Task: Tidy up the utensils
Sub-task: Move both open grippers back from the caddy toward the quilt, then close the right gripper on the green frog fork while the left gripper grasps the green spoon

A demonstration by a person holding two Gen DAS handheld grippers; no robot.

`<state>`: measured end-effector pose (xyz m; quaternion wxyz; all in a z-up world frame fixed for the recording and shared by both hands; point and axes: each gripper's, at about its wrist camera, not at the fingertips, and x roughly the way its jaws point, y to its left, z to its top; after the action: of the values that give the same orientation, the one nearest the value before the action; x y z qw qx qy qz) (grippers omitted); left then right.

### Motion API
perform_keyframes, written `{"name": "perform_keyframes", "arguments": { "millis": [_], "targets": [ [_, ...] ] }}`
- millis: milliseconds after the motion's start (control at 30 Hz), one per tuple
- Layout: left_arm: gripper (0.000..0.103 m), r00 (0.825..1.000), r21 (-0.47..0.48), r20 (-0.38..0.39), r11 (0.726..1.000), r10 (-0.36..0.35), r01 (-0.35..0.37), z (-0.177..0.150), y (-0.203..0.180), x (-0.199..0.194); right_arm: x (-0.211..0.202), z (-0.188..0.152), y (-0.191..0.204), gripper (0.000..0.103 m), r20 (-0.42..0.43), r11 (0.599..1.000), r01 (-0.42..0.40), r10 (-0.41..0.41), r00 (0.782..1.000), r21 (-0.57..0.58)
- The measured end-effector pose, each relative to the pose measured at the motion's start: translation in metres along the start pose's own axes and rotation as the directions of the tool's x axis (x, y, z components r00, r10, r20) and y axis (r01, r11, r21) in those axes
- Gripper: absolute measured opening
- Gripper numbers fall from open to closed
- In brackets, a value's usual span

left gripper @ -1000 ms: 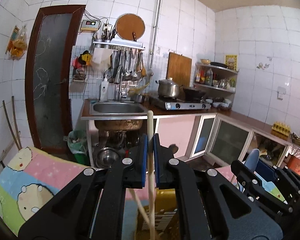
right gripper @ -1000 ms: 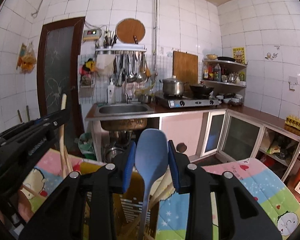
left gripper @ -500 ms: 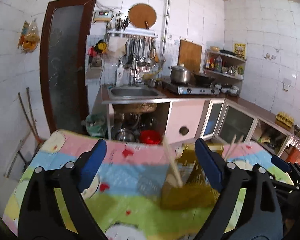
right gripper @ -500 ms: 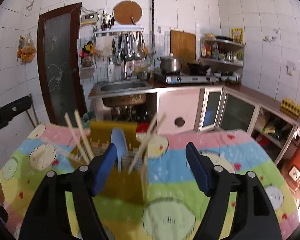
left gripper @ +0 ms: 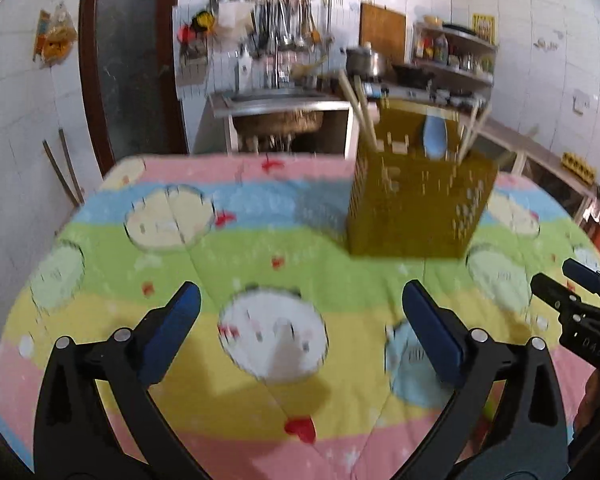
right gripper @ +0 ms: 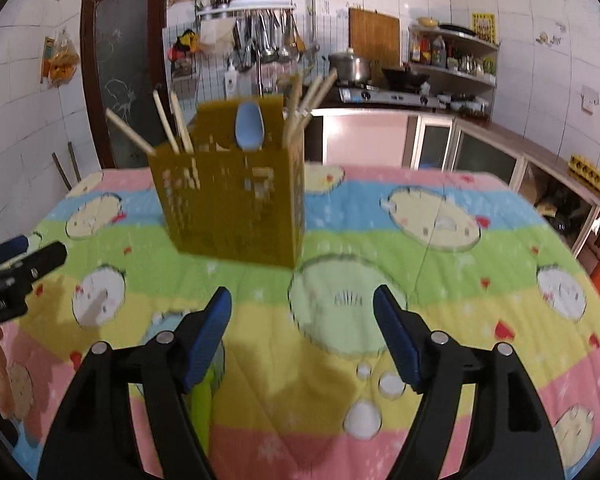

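An olive-yellow perforated utensil holder (left gripper: 416, 200) (right gripper: 236, 208) stands on the table with the striped cartoon cloth (left gripper: 260, 272) (right gripper: 440, 280). It holds several wooden chopsticks (right gripper: 172, 128) (left gripper: 358, 108) and a blue spoon (right gripper: 250, 126) (left gripper: 434, 136). My left gripper (left gripper: 300, 328) is open and empty, low over the cloth, short of the holder. My right gripper (right gripper: 302, 324) is open and empty, also short of the holder. A green utensil (right gripper: 200, 404) lies on the cloth under the right gripper's left finger. Each gripper shows in the other's view (left gripper: 580, 312) (right gripper: 16, 268).
Behind the table stand a sink counter (right gripper: 260, 92), a stove with a pot (right gripper: 350, 66), shelves (right gripper: 452, 52) and a brown door (right gripper: 124, 68). Cabinets (right gripper: 480, 152) run along the right wall.
Both grippers let go of a chopstick and the blue spoon in the holder, opened, and pulled back toward the table's near side.
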<state>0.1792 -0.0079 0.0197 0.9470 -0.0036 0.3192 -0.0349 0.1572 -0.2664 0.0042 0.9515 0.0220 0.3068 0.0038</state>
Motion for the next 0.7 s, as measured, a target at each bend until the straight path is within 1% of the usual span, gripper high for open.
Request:
{"name": "perform_keyframes", "arguments": {
  "millis": [33, 133, 300, 567, 700],
  "targets": [
    [0.098, 1.000, 0.004, -0.023, 1.000, -0.002, 0.002, -0.007, -0.001, 0.004, 0.002, -0.004, 0.001, 0.072, -0.012, 1.000, -0.002, 0.002, 1.000, 0.002],
    [0.098, 0.998, 0.010, -0.059, 1.000, 0.002, -0.001, -0.022, -0.005, 0.013, 0.007, -0.019, -0.001, 0.072, -0.040, 1.000, 0.000, 0.001, 0.999, 0.009],
    [0.098, 0.996, 0.008, -0.090, 1.000, 0.004, -0.003, -0.044, -0.010, 0.018, 0.011, -0.038, -0.004, 0.073, -0.071, 1.000, 0.003, -0.001, 0.997, 0.020],
    [0.098, 0.991, 0.031, -0.130, 0.999, 0.014, -0.010, -0.054, -0.019, 0.028, 0.010, -0.047, 0.005, 0.072, -0.099, 0.999, -0.030, 0.032, 0.995, 0.023],
    [0.098, 0.988, 0.030, -0.150, 0.999, 0.034, -0.030, -0.055, -0.017, 0.031, 0.010, -0.051, 0.021, 0.072, -0.130, 0.999, -0.049, 0.046, 0.990, -0.021]
  ]
}}
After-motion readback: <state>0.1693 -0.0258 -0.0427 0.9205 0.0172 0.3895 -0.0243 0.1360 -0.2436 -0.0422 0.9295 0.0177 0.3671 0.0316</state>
